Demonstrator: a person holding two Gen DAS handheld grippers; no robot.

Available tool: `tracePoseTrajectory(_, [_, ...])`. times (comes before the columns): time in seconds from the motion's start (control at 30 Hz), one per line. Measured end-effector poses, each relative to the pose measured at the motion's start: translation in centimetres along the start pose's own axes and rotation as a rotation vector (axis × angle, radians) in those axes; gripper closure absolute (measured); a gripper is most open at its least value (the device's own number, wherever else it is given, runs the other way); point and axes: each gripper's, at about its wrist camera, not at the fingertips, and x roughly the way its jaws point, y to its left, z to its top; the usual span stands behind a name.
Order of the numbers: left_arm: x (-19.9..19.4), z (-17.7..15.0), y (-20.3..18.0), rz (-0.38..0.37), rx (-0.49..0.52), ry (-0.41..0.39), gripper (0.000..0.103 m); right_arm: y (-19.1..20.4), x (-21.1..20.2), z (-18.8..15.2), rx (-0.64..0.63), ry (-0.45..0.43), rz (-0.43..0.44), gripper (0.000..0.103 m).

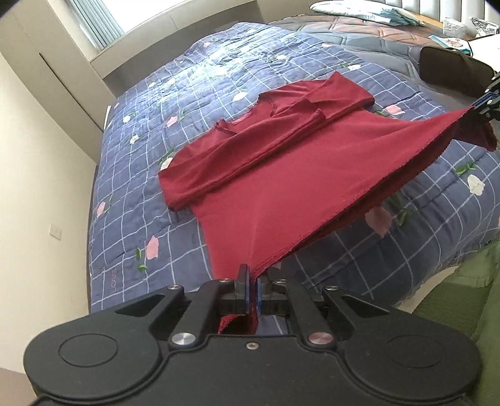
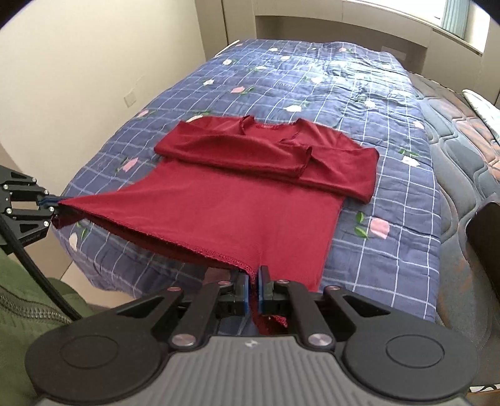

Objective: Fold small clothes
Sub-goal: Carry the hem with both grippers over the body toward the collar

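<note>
A dark red long-sleeved shirt [image 1: 281, 175] lies on the bed, sleeves folded across its chest. It also shows in the right wrist view [image 2: 243, 200]. My left gripper [image 1: 253, 290] is shut on one corner of the shirt's bottom hem. My right gripper [image 2: 253, 290] is shut on the other hem corner. Both hold the hem lifted and stretched above the near edge of the bed. The right gripper shows at the right edge of the left wrist view [image 1: 487, 103]; the left gripper shows at the left edge of the right wrist view [image 2: 47, 207].
The bed carries a blue checked quilt [image 1: 250, 62] with flower prints, also in the right wrist view [image 2: 312, 78]. A dark cushion [image 1: 450, 71] and a cluttered side surface [image 1: 453, 28] lie beyond. Walls and a window surround the bed. A green sleeve [image 2: 28, 312] is near the camera.
</note>
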Motion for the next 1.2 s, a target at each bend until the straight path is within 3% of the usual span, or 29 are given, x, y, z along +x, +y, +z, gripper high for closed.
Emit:
tracePoseTrajectory(0.33, [2.2,3.7,1.8,-0.023,0.083,-0.019,0.099,-1.4,2.5,3.3,0.086,-0.011,-0.046,0.096])
tracePoseTrajectory(0.63, [6.8,11.2,7.3,-0.073,0.137,-0.051,0.099,-3.7,6.0,11.4,0.081,-0.055,-0.102,0.096])
tracePoseTrajectory(0.93, [16.1,20.4,12.0,-0.107,0.188,-0.045,0.098,-8.0,14.5,20.7,0.041,-0.032,-0.138,0.096])
tracePoseTrajectory(1.2, [23.8,24.6,15.0,-0.131,0.157,0.001,0.098,-10.6,21.5,26.6,0.009,0.025,-0.157,0.095])
